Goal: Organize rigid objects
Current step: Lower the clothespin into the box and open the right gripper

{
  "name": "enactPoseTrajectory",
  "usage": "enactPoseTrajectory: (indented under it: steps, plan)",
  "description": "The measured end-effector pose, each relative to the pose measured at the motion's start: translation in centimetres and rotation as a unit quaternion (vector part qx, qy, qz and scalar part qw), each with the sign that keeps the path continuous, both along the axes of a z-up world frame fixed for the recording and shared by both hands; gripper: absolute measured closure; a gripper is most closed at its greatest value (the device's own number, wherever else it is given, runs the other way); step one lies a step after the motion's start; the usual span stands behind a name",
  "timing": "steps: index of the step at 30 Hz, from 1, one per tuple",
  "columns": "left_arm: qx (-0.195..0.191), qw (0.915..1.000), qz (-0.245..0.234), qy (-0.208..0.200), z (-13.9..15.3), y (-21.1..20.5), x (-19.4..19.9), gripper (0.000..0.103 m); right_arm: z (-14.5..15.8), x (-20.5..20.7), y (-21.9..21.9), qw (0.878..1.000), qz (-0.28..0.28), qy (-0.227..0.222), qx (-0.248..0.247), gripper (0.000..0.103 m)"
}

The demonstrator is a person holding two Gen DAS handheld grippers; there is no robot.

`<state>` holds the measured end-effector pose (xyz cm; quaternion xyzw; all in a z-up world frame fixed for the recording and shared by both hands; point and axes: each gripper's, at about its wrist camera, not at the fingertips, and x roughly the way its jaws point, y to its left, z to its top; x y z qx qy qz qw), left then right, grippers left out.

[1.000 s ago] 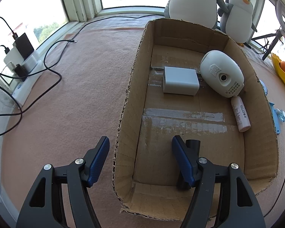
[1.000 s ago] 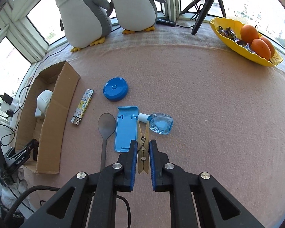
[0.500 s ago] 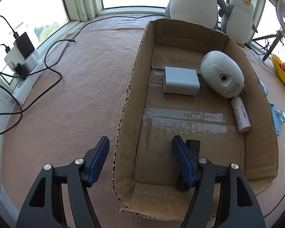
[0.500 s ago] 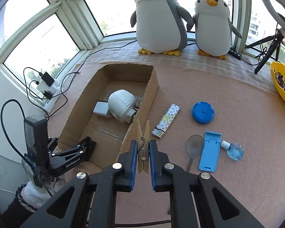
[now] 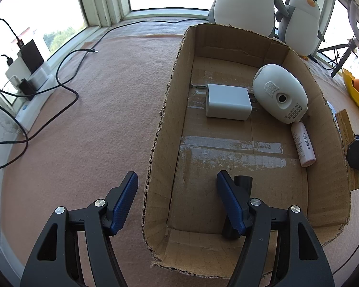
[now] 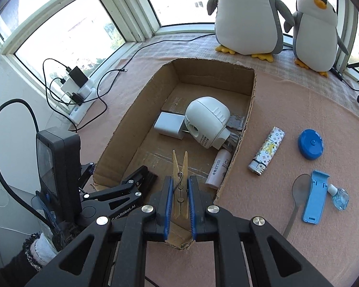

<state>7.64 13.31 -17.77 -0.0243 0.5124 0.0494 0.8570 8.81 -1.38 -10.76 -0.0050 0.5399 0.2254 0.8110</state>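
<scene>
Pink felt point(image 6: 299, 110); box-hidden black cylinder point(image 5: 243, 181)

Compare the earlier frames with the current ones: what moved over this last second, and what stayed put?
The right gripper, jaws clamped on the wooden clothespin throughout, swung from above the loose items on the mat over to the cardboard box, and now hangs over its near end. Nothing was grabbed or released. The left gripper stayed straddling the box's side wall, and the box contents did not shift.

Two plush penguins point(image 6: 249, 21) stand by the window; a power strip point(image 6: 80, 100) with chargers lies on the sill; a yellow fruit bowl point(image 5: 354, 93) sits far right.
</scene>
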Motion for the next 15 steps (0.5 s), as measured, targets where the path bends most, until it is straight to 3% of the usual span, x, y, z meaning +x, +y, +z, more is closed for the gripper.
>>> enactPoseTrajectory:
  steps: [5, 7, 8, 9, 15]
  plan:
    - [0.000, 1.0000, 0.000, 0.000, 0.0, 0.0, 0.0, 0.034, 0.1, -0.1, 0.3, 1.000, 0.005, -0.005, -0.002, 0.091]
    - [0.000, 1.0000, 0.000, 0.000, 0.0, 0.0, 0.0, 0.034, 0.3, -0.1, 0.2, 1.000, 0.007, -0.007, 0.006, 0.074]
    - [0.000, 1.0000, 0.000, 0.000, 0.0, 0.0, 0.0, 0.034, 0.4, -0.1, 0.1, 1.000, 0.006, -0.011, 0.008, 0.055]
    - [0.000, 1.0000, 0.000, 0.000, 0.0, 0.0, 0.0, 0.033, 0.7, -0.2, 0.0, 1.000, 0.004, -0.020, 0.008, 0.043]
    - [0.002, 1.0000, 0.000, 0.000, 0.0, 0.1, 0.0, 0.033, 1.6, -0.3, -0.6, 0.999, -0.006, -0.038, 0.011, 0.039]
